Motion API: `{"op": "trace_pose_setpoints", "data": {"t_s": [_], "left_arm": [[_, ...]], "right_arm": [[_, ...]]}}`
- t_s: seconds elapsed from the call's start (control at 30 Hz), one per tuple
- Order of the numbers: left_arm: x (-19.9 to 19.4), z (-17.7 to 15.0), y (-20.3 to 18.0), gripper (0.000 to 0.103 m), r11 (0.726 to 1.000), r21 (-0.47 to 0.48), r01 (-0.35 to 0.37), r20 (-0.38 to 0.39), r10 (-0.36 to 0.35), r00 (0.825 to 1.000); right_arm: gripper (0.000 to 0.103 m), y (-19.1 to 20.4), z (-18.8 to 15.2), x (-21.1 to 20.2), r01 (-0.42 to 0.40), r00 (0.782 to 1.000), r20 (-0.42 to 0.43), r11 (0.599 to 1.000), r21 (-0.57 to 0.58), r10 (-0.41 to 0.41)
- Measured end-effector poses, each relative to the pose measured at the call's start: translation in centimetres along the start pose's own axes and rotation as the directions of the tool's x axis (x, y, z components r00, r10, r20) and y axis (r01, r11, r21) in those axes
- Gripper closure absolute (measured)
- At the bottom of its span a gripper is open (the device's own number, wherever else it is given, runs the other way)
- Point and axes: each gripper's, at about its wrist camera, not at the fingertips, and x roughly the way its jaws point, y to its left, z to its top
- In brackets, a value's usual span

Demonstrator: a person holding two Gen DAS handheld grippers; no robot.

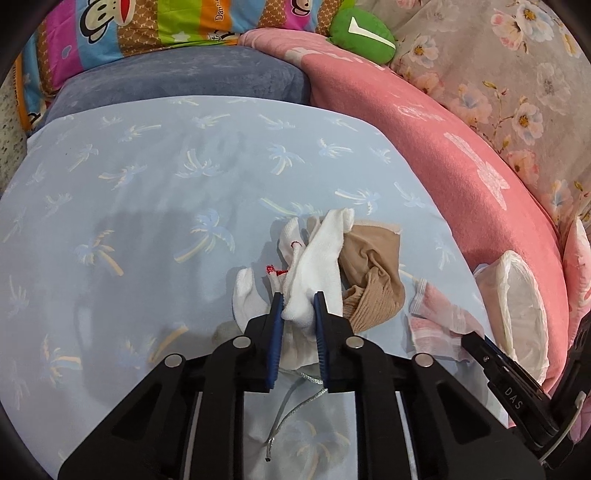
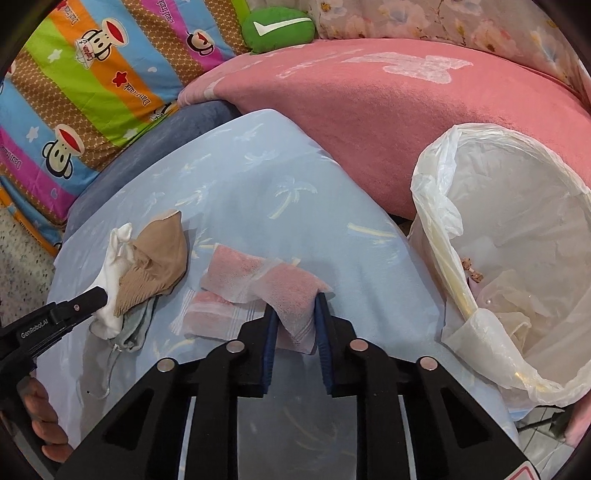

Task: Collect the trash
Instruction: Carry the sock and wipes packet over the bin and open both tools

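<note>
My left gripper (image 1: 298, 308) is shut on a white sock (image 1: 314, 266) that lies in a pile with a beige sock (image 1: 373, 273) on the light blue palm-print sheet (image 1: 147, 206). The pile also shows in the right wrist view, white sock (image 2: 114, 266) and beige sock (image 2: 155, 262). My right gripper (image 2: 294, 312) is shut on a pink and white cloth (image 2: 291, 291); it also shows in the left wrist view (image 1: 439, 317). A bin with a white plastic liner (image 2: 517, 236) stands at the right.
A pink blanket (image 2: 388, 110) lies behind the sheet. A striped cartoon quilt (image 2: 85, 85) and a green cushion (image 2: 277, 26) are at the back. A grey mask with strings (image 2: 136, 328) lies under the socks. A blue pillow (image 1: 184, 77) sits behind the sheet.
</note>
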Motion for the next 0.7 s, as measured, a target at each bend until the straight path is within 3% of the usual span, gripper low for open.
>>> {"op": "trace_pose_setpoints", "data": {"t_s": [0.33,0.7], "left_arm": [[-2.9,0.4,-1.5,0.094,1.0,0.017,0.006,0.053,-0.007,0.999],[-6.5,1.0,-5.1,0.094,0.994,0.092,0.055,0.13,-0.066,0.989]], "right_arm": [[0.093,0.9,1.5,-4.8,-0.065,0.993,0.095,0.998,-0.006,0.065],[0.093,-0.4,3.1,-10.4,-0.097,0.974,0.204,0.995,0.01,0.093]]}}
